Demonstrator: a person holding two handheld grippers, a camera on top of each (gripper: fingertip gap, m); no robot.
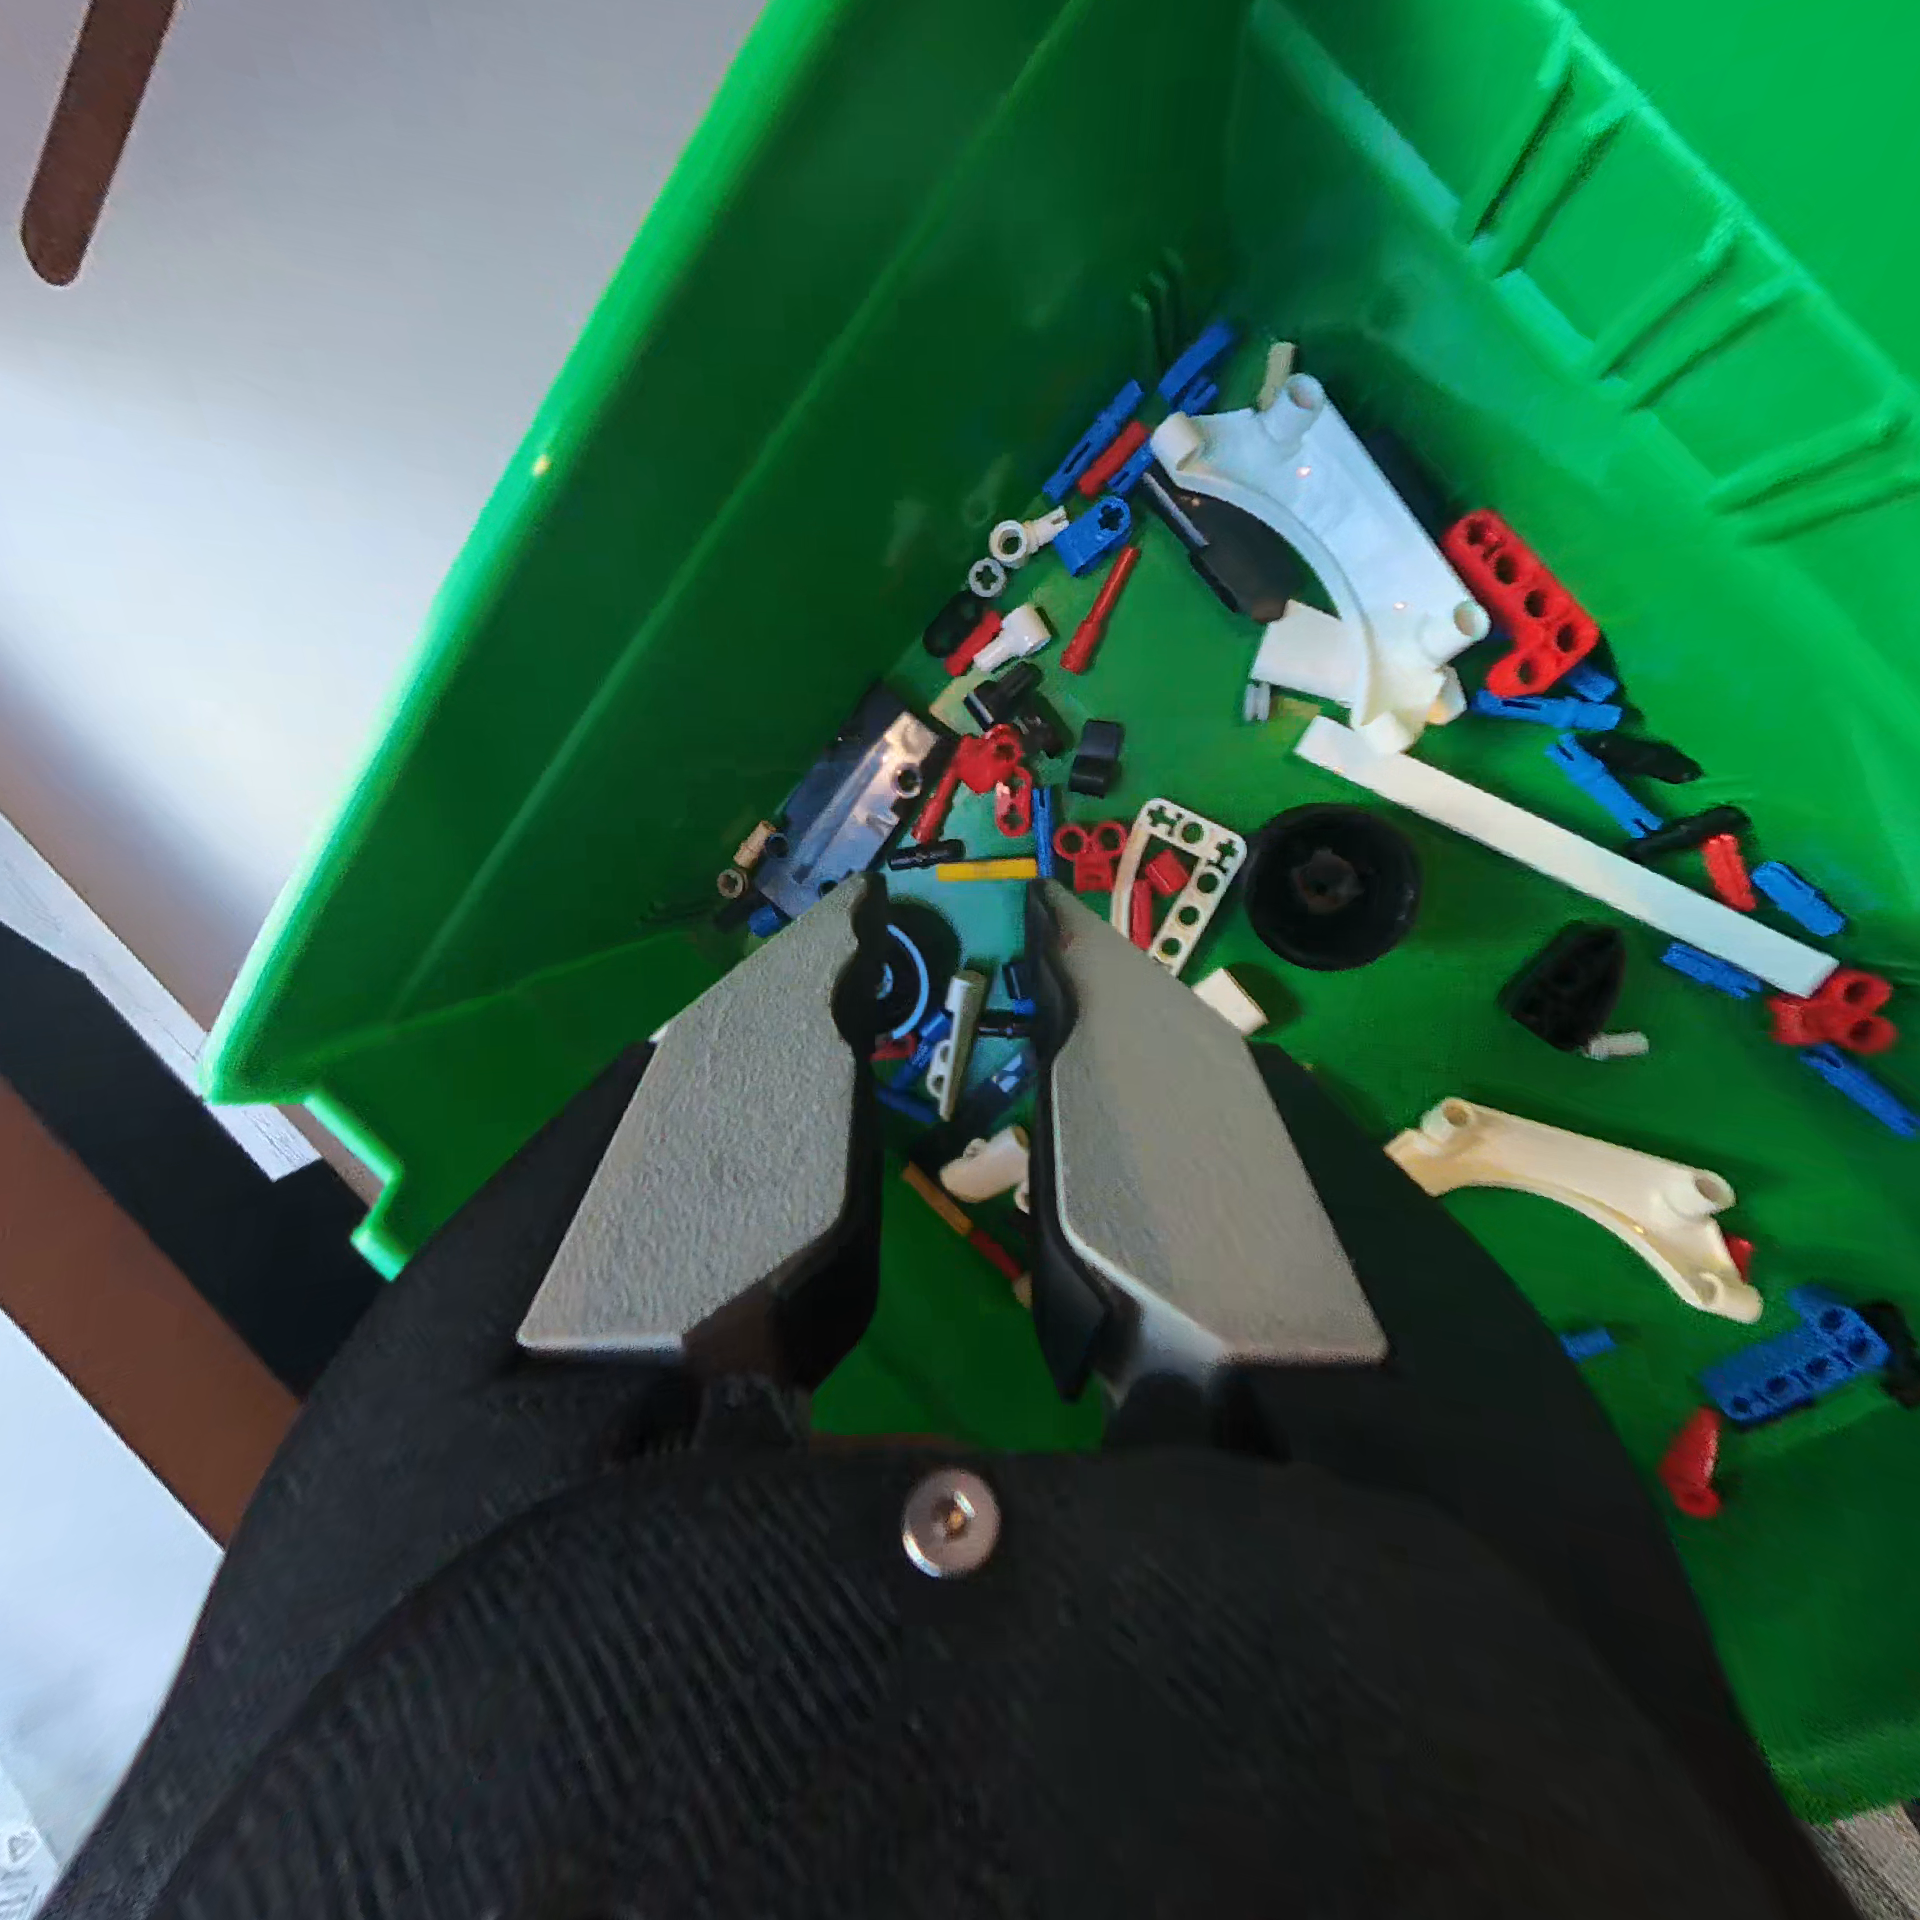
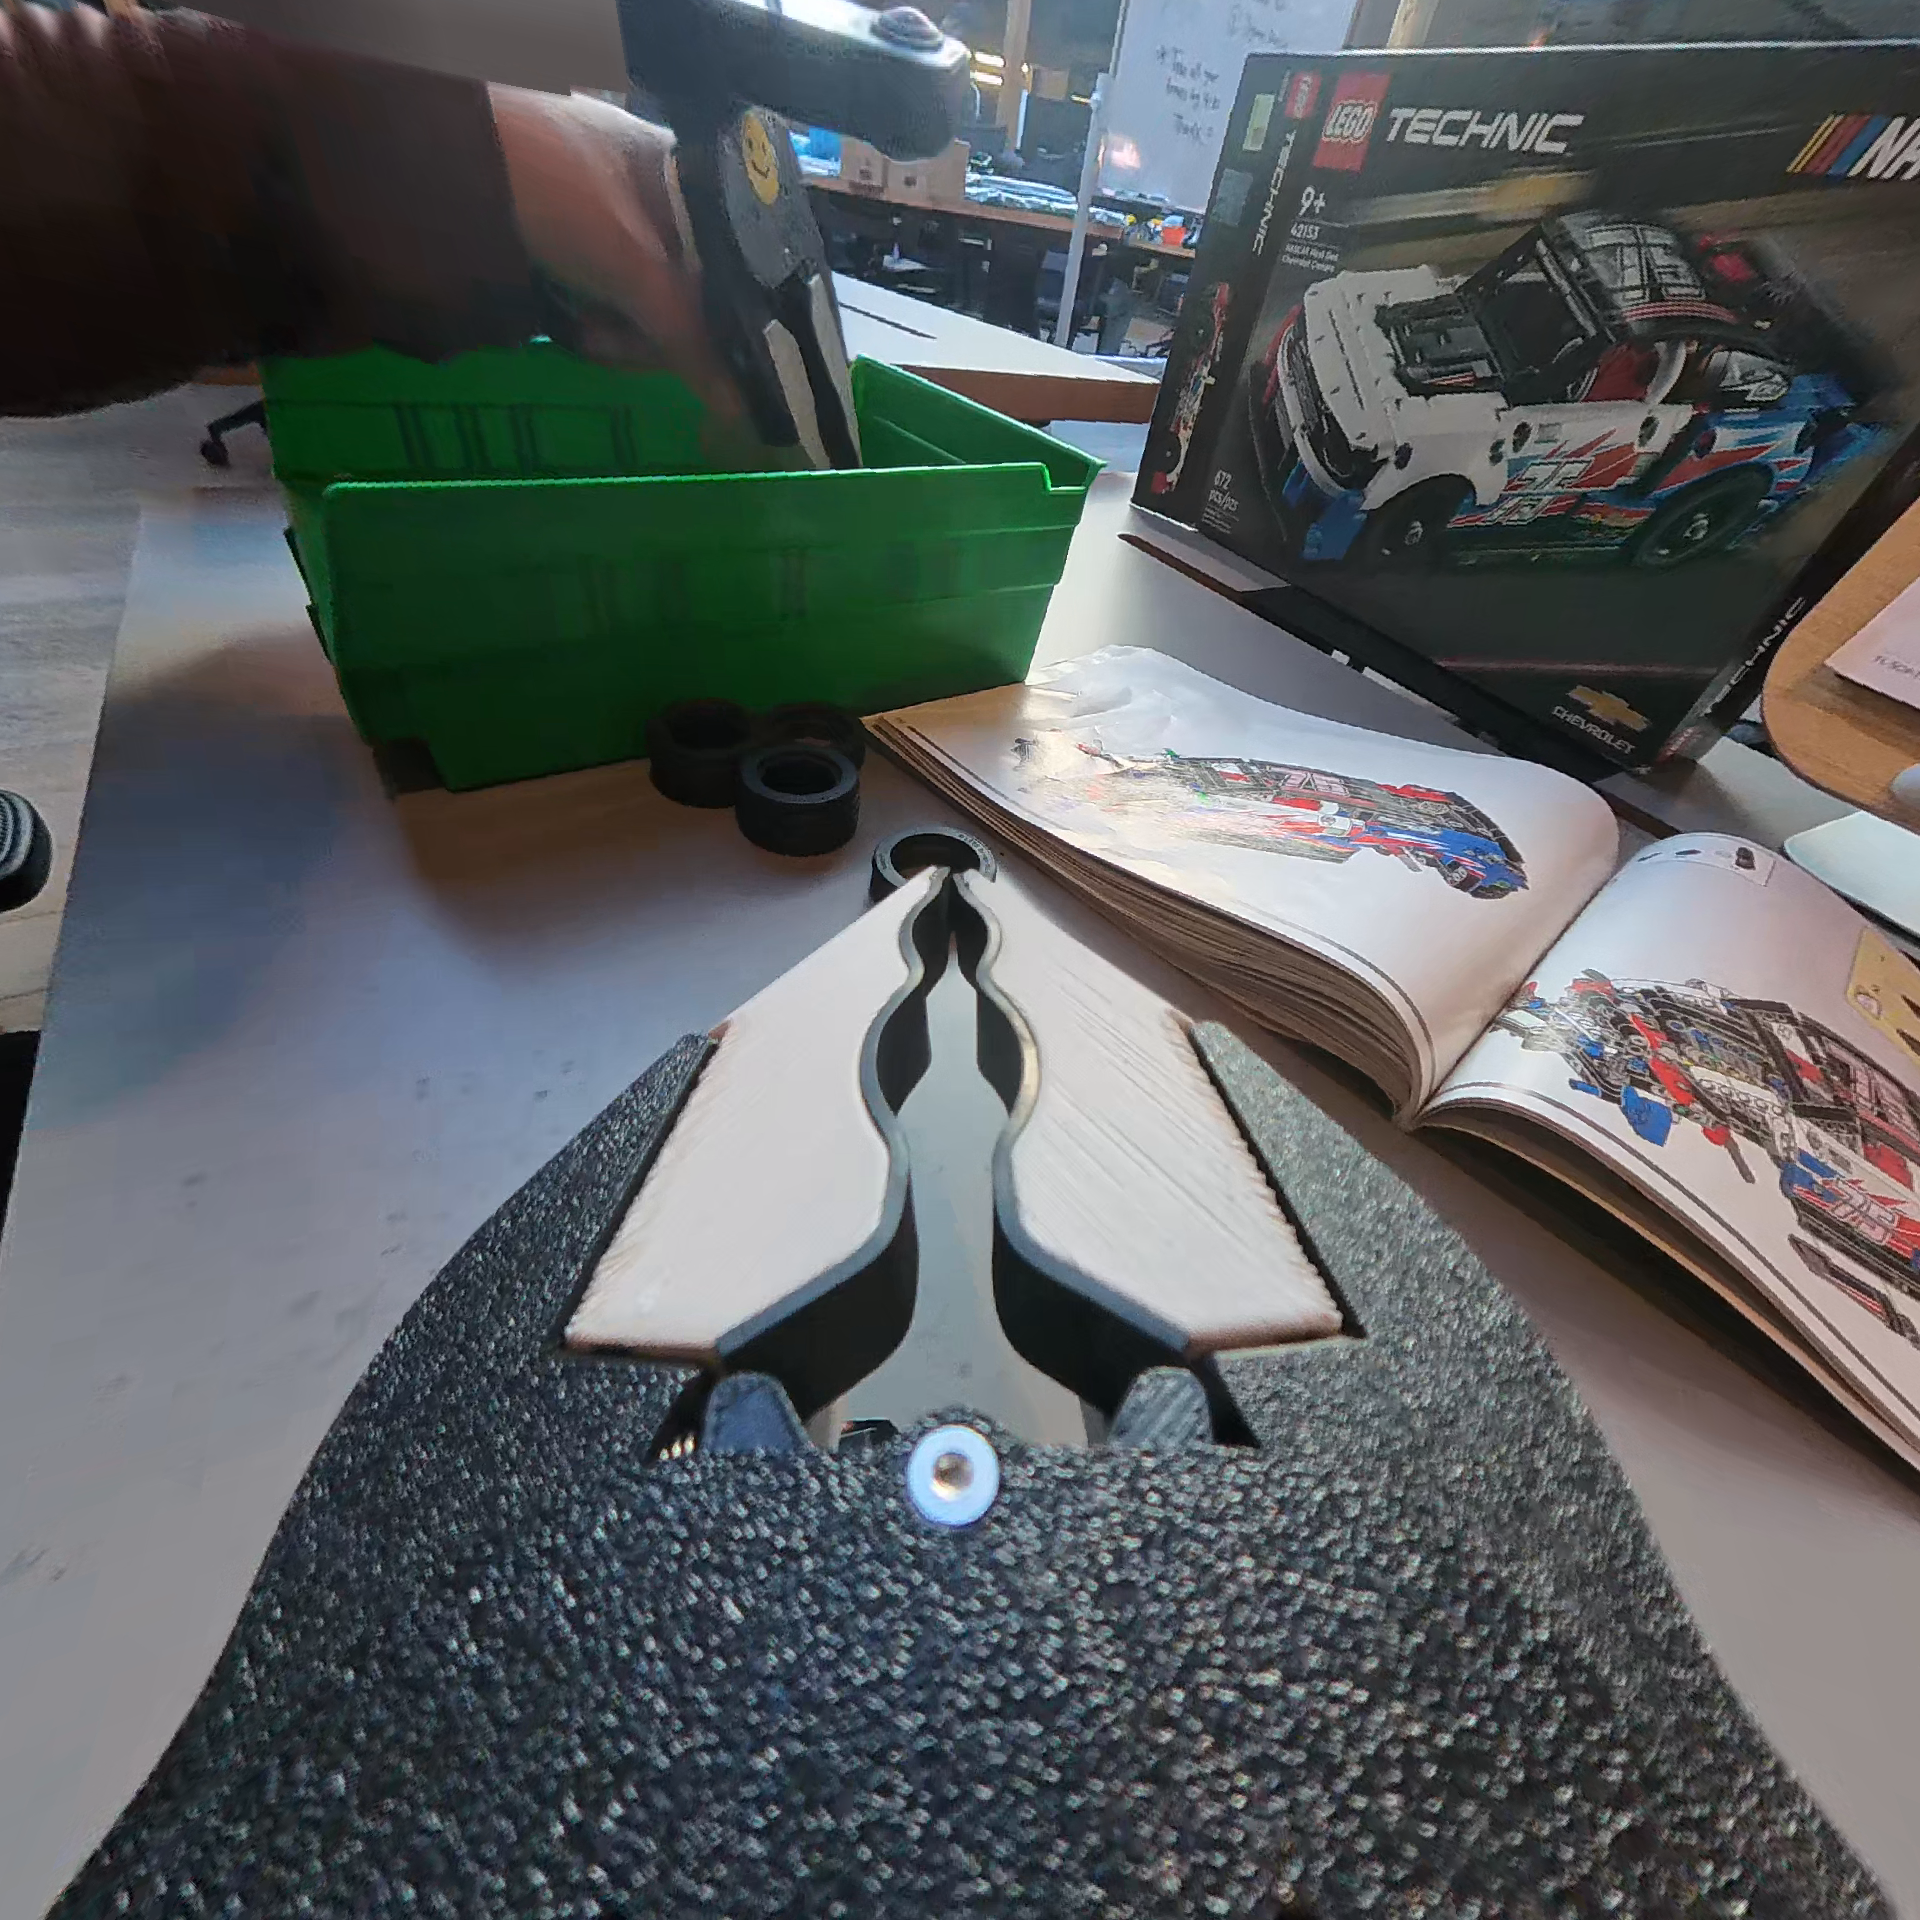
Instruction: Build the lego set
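Two views give us a pale counter (image 2: 260, 1039) in an open workroom, with further desks and a whiteboard blurred behind. On it stand a green bin (image 2: 686, 592), three loose black tyres (image 2: 798, 798) just in front of the bin, an open instruction booklet (image 2: 1299, 883) to the right, and the set's box (image 2: 1558, 416) upright behind the booklet.

We see the left gripper (image 1: 951, 899) reaching down into the green bin (image 1: 623, 623), its fingers parted by a moderate gap and gripping nothing, poised over a heap of small lego pieces (image 1: 997, 748). A black wheel hub (image 1: 1332, 886), a long white beam (image 1: 1558, 852) and a white curved panel (image 1: 1351, 540) lie among them on the bin floor.

The right gripper (image 2: 948, 883) hangs over the counter with its fingertips nearly touching and nothing between them; a fourth tyre (image 2: 925, 850) sits just past the tips, partly hidden by them.

Pieces under the left fingers are hidden or too small to name, and the hand (image 2: 582, 239) holding that gripper is smeared. The booklet runs off the frame's right edge. The counter left of the right gripper lies open
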